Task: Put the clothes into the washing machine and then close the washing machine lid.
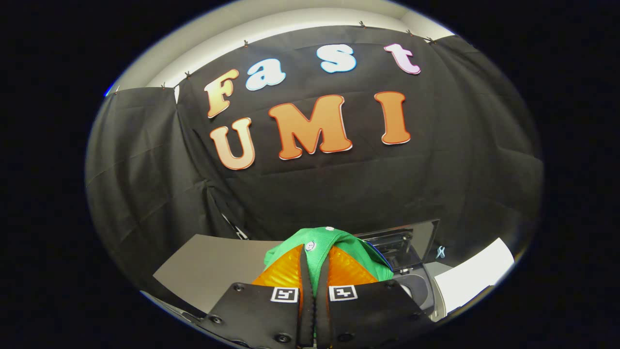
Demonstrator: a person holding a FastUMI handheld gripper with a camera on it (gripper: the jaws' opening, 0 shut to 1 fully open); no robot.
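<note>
I see the black cloth booth wall [339,194] rising beyond everything, with a flat grey tabletop [213,266] spread below it. To the right of my fingers sits the small grey top-loading washing machine [419,286], its dark lid [411,240] standing raised against the wall and its round drum opening showing beneath. My gripper [315,271] points level and forward, held above the tabletop, its two fingers clenched close together on a green buttoned cloth garment [322,245], which bunches between and just ahead of the tips, beside the machine.
</note>
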